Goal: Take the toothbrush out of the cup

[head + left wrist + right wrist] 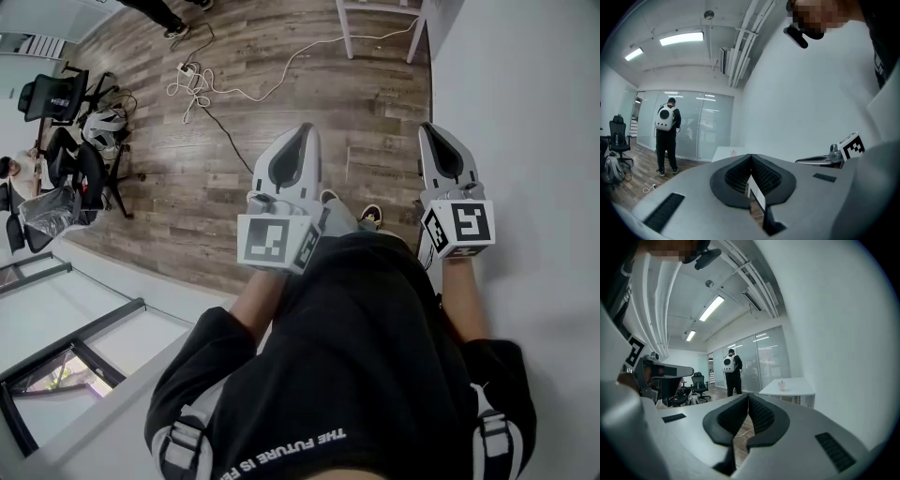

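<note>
A pink cup (781, 386) with a thin toothbrush sticking up out of it stands on a white table (792, 389) far ahead in the right gripper view. The left gripper view shows the same table (723, 153) small and distant, with the cup (732, 151) as a tiny pink spot. My left gripper (304, 129) (751, 155) and right gripper (429, 127) (748, 395) are both held at waist height, pointing forward over the floor, far from the cup. Both are shut with nothing between the pads.
Wood floor lies below, with a white cable and power strip (190, 77) ahead. White table legs (349, 33) show at the top, a white wall (525, 112) runs along the right, and office chairs (66, 131) stand left. A person with a white backpack (731, 371) stands by glass partitions.
</note>
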Available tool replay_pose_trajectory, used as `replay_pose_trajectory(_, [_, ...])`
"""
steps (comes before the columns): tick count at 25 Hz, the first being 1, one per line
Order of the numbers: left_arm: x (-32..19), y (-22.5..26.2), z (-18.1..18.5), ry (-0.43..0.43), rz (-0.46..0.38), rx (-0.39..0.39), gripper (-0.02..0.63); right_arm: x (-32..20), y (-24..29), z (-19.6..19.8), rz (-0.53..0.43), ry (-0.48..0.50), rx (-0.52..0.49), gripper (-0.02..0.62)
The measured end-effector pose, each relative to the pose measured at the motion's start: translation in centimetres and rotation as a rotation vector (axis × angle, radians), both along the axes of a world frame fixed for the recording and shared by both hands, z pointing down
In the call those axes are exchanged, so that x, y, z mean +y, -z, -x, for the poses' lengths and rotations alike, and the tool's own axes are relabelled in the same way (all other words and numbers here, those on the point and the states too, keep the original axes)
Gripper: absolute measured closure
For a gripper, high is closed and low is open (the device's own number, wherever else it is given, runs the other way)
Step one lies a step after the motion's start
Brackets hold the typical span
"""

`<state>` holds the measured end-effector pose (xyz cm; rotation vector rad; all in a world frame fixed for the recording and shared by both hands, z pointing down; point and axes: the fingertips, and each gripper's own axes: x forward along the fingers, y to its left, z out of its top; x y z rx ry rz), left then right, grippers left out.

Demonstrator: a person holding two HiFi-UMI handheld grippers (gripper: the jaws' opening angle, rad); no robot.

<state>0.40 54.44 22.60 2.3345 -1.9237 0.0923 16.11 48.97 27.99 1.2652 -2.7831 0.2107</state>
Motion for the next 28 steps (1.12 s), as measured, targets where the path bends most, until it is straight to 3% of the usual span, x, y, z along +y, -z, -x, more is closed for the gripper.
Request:
replay_pose_trajectory(13, [-1.6,-0.9,1.6,-0.003,0.02,0.007,0.584,-1.6,0.0,1.4,0.003,-0.01,-0.037,0.578])
replay_pose_trajectory(28, [-10.8,-3.0,5.4,-0.049,0.064,0.034,0.584,-9.4,-1.3,6.1,0.031,0.012,-0.018,0.578])
